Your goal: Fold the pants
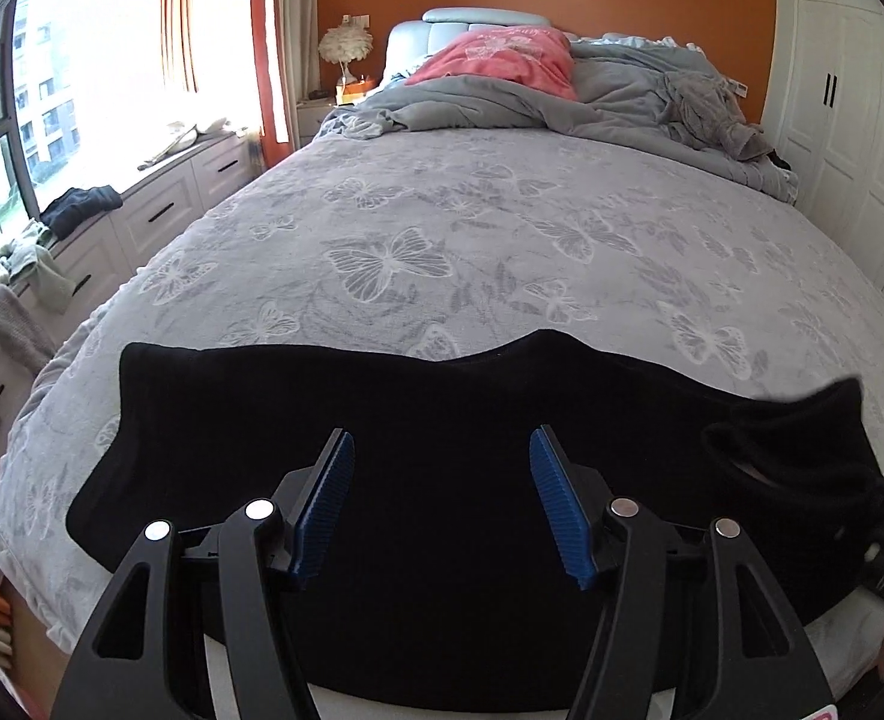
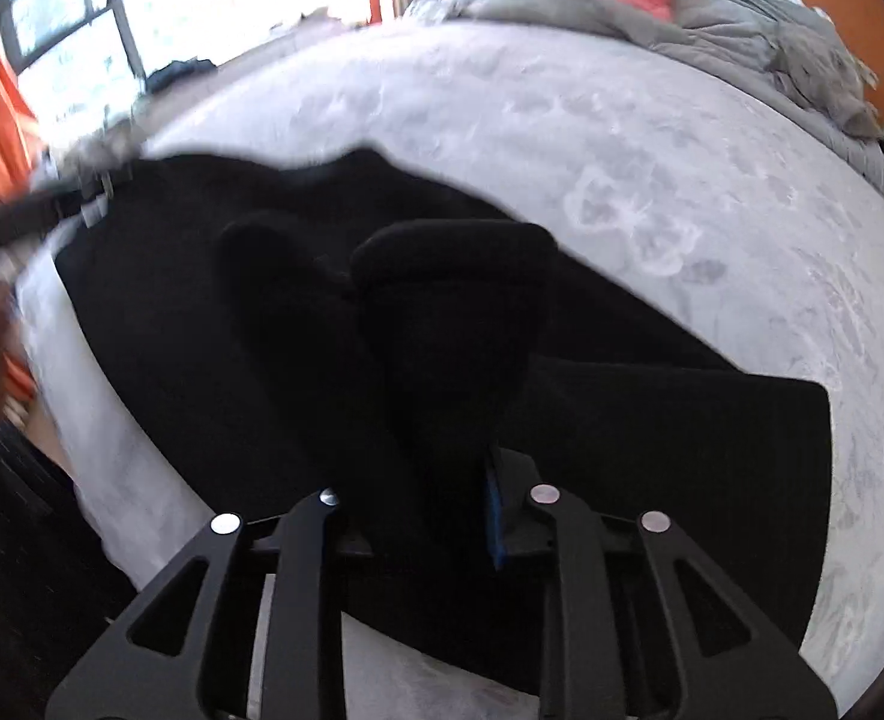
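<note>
The black soft-knit pants (image 1: 381, 420) lie flat across the near edge of the grey butterfly-print bed (image 1: 442, 228). The left tool (image 1: 442, 498) hovers wide above them, gripping nothing. The right tool (image 2: 423, 480) pinches a raised bunch of the pants' right end. To fold well, carry that end leftward, low and level, keeping edges aligned.

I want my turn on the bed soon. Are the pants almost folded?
Not yet. Done: the black pants lie spread across the foot of the bed. In hand: the right hand-held gripper is shut on a bunched end of the pants and lifts it over the rest, while the left hand-held gripper hangs open above them. Left: laying that end down and folding the pants smaller.
</note>
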`<state>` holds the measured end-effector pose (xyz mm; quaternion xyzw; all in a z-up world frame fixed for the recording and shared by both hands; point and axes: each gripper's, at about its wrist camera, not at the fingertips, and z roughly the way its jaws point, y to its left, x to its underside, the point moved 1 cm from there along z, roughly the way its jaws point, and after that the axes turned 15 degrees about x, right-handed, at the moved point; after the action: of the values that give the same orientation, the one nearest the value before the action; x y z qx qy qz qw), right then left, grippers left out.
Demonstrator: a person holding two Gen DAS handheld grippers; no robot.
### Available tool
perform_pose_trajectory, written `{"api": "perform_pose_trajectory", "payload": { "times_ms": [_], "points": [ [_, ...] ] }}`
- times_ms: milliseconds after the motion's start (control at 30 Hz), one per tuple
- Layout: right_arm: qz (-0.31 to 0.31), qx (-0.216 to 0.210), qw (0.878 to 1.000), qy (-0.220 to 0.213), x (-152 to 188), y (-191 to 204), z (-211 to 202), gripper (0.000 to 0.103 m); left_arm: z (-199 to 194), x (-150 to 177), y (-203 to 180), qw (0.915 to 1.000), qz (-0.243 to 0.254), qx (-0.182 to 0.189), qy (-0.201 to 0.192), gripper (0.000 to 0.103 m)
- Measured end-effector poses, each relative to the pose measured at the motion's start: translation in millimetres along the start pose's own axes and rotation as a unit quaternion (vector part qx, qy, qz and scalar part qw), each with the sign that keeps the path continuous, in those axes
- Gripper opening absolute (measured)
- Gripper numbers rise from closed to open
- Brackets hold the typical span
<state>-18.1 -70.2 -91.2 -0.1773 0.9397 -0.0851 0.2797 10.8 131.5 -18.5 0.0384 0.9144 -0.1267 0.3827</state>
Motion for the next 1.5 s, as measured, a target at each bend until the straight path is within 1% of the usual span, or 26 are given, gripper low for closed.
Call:
{"api": "perform_pose_trajectory", "payload": {
  "times_ms": [33,100,133,167,200,233,267,333,433,500,567,600,667,733,833,900,1000,1067,1100,1133,1200,1233,1267,1333,1367,1500],
  "points": [
    [-0.018,0.019,1.0,0.0,6.7,7.9,2.7,0.025,0.6,-0.4,4.1,1.0,-0.006,0.0,0.004,0.059],
    [-0.007,0.027,0.999,-0.028,12.5,7.5,-15.1,0.044,1.0,-0.4,14.1,0.9995,-0.03,0.007,0.011,0.059],
    [0.006,0.024,0.999,-0.041,12.8,4.4,-23.6,0.059,1.2,-0.5,19.4,0.999,-0.042,0.01,0.015,0.059],
    [0.015,0.018,0.998,-0.058,13.3,2.3,-30.8,0.063,0.9,-0.6,23.1,0.9985,-0.05,0.012,0.017,0.059],
    [0.013,0.017,0.998,-0.061,11.6,3.4,-31.7,0.063,0.5,-0.8,26.8,0.9981,-0.058,0.013,0.018,0.059],
    [0.011,0.019,0.998,-0.057,9.5,4.1,-28.9,0.053,-0.2,-1.3,29.7,0.9977,-0.064,0.015,0.018,0.059],
    [0.021,0.003,0.999,-0.048,5.4,3.2,-24.3,0.032,-0.8,-2.0,31.2,0.9974,-0.068,0.018,0.018,0.059],
    [0.063,-0.031,0.997,-0.041,-1.5,-3.0,-21.3,0.011,-2.3,-3.1,30.8,0.9973,-0.069,0.021,0.016,0.059],
    [0.136,-0.034,0.986,-0.087,-16.8,-9.8,-44.5,0.01,-6.7,-3.8,28.1,0.9976,-0.065,0.023,0.007,0.059],
    [0.137,-0.031,0.986,-0.091,-24.3,3.4,-43.1,0.012,-8.7,-3.9,29.0,0.9975,-0.067,0.023,0.006,0.059],
    [0.064,-0.016,0.998,-0.025,-24.6,37.9,-8.4,0.024,-8.1,-4.4,31.8,0.997,-0.072,0.028,0.008,0.059],
    [0.032,0.005,0.999,-0.012,-20.2,49.1,0.3,0.024,-7.1,-4.2,33.0,0.9967,-0.076,0.027,0.01,0.059],
    [0.017,0.021,0.999,-0.045,-11.6,46.9,-27.6,0.034,-5.8,-3.6,35.3,0.9963,-0.078,0.033,0.016,0.059],
    [0.068,0.0,0.995,-0.068,-4.2,12.8,-60.9,0.047,-7.3,-2.1,40.3,0.9956,-0.086,0.034,0.017,0.059],
    [0.168,0.043,0.981,-0.086,20.5,-61.0,-98.7,0.08,-8.0,-0.1,43.1,0.9947,-0.091,0.043,0.022,0.059],
    [0.257,0.069,0.963,-0.048,48.1,-113.0,-96.2,0.081,-8.1,-0.1,42.8,0.9945,-0.093,0.043,0.021,0.059],
    [0.418,0.016,0.908,0.03,99.7,-166.0,-63.4,0.082,-6.0,-1.9,39.3,0.9937,-0.097,0.051,0.021,0.059],
    [0.473,-0.031,0.879,0.055,121.1,-173.5,-38.5,0.081,-4.2,-3.7,33.9,0.993,-0.1,0.059,0.022,0.059],
    [0.473,-0.042,0.878,0.06,122.8,-170.1,-31.0,0.081,-3.1,-4.5,30.8,0.9927,-0.099,0.064,0.022,0.059],
    [0.465,-0.05,0.881,0.065,120.9,-164.4,-23.7,0.081,-1.7,-4.7,27.3,0.9924,-0.099,0.069,0.023,0.059],
    [0.454,-0.06,0.886,0.07,116.4,-152.1,-11.3,0.069,2.0,-4.9,21.5,0.9918,-0.099,0.076,0.028,0.059],
    [0.446,-0.067,0.89,0.068,111.7,-145.6,-5.3,0.043,4.8,-4.6,19.1,0.991,-0.101,0.082,0.032,0.059],
    [0.44,-0.072,0.892,0.067,107.5,-142.3,-4.1,0.026,7.8,-4.3,17.9,0.9899,-0.105,0.088,0.037,0.059],
    [0.441,-0.071,0.893,0.049,96.9,-153.0,-14.0,0.02,13.0,-4.3,16.7,0.9878,-0.115,0.096,0.043,0.059],
    [0.433,-0.064,0.899,0.022,91.7,-156.5,-32.8,0.018,14.1,-4.4,16.7,0.9873,-0.118,0.098,0.041,0.059],
    [0.406,0.014,0.913,-0.017,91.2,-168.2,-59.1,0.016,18.7,-1.4,17.8,0.9861,-0.127,0.097,0.044,0.059]
  ]
}}
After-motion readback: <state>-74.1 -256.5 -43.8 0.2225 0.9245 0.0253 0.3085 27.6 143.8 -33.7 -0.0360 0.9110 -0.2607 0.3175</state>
